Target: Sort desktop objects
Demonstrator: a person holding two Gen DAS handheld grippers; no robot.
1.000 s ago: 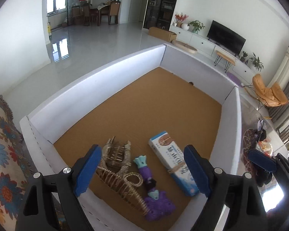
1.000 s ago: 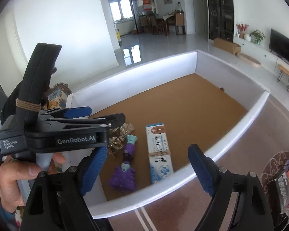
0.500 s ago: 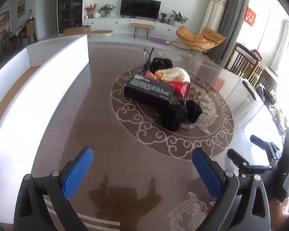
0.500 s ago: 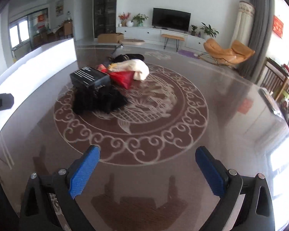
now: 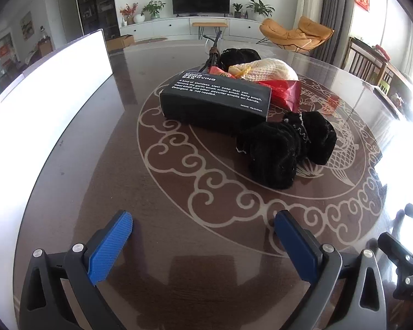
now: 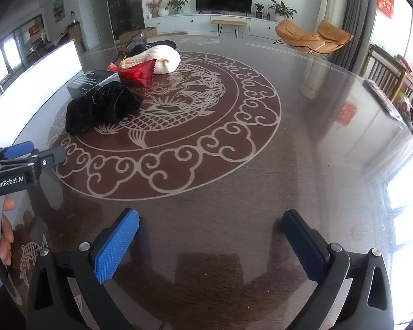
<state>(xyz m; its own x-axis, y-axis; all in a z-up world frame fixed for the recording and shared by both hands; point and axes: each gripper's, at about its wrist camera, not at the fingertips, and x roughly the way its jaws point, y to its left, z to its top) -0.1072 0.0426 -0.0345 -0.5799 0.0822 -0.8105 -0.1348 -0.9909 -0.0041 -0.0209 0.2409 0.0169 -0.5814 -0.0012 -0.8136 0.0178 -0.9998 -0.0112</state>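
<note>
Desk: dark, glossy, with a pale scroll-and-fish medallion. Heap of unsorted objects near the medallion's middle: black box printed "ODOR REMOVING BAR", lying flat; black velvet pouch, slumped against the box's near right corner; red foil packet, behind the box and touching it; cream knitted item, on top of the packet; dark cords and a further black mass at the back. White walled tray: along the left edge, only its outer wall showing. Left gripper: jaws spread wide, nothing between them, low over bare desk just short of the heap. Right gripper: jaws opening, already wide, nothing between them, over bare desk well to the right of the heap. Step in hand, as judged: reach for a first item. The pouch is nearest and free on top, so it suits the left gripper; close across its narrower middle, since soft velvet will likely sag. The box is better taken across its short side once the pouch is off it. Not determinable: the tray's interior, the contents of the pouch, what the rear black mass is, and the far right of the desk, washed out by window glare.
</note>
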